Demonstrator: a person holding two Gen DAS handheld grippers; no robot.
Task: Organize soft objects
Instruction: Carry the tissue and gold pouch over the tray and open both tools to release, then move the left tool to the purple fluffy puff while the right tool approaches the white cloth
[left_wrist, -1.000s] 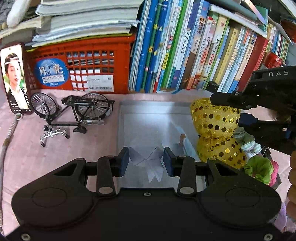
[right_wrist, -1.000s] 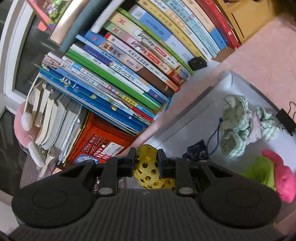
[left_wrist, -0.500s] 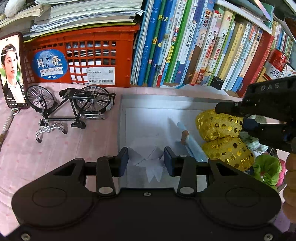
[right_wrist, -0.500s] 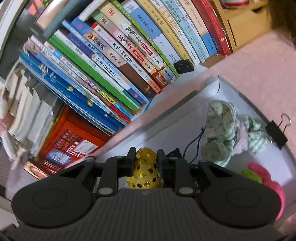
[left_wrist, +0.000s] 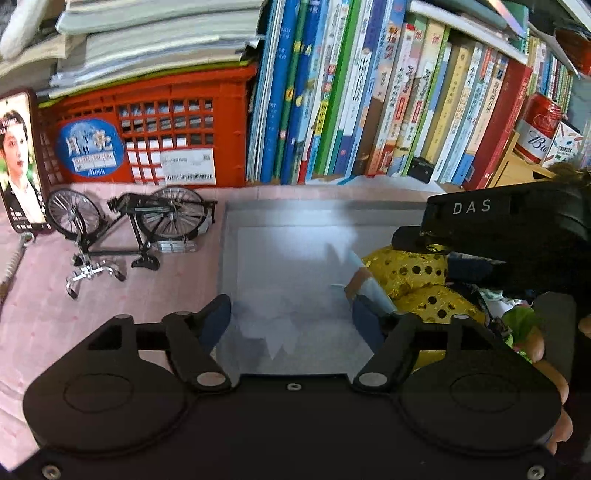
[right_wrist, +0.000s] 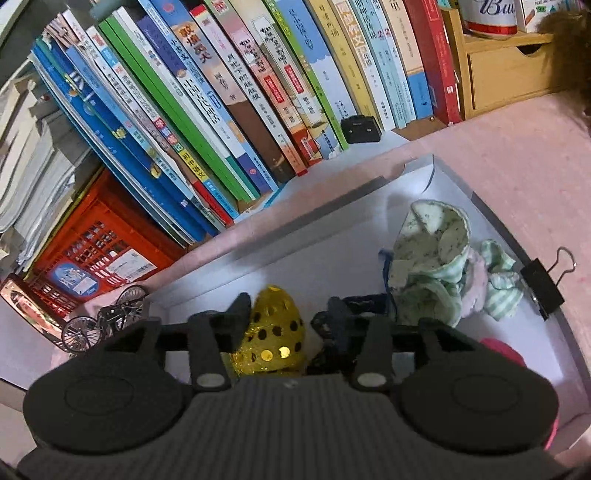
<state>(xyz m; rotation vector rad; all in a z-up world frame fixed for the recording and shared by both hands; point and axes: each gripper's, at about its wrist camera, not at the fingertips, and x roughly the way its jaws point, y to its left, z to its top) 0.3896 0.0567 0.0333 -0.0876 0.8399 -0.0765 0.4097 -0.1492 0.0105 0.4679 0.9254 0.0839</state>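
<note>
A gold sequined soft object (right_wrist: 273, 332) lies in the grey tray (right_wrist: 424, 170) between the open fingers of my right gripper (right_wrist: 290, 314); it also shows in the left wrist view (left_wrist: 417, 284). A green-and-white cloth bundle (right_wrist: 439, 258), a dark blue pouch (right_wrist: 354, 302) and a pink plush (right_wrist: 502, 350) lie in the tray too. My left gripper (left_wrist: 291, 317) is open and empty above the tray's front (left_wrist: 295, 214), left of the right gripper's body (left_wrist: 506, 236). A light blue rolled item (left_wrist: 369, 284) lies by the gold object.
A row of upright books (left_wrist: 369, 110) and a red crate (left_wrist: 147, 125) stand behind the tray. A model bicycle (left_wrist: 129, 229) and a phone (left_wrist: 20, 162) sit left of it. A black binder clip (right_wrist: 546, 284) lies at the tray's right edge.
My right gripper lowered the gold object into the tray and opened, letting it go. My left gripper opened wider and held roughly in place.
</note>
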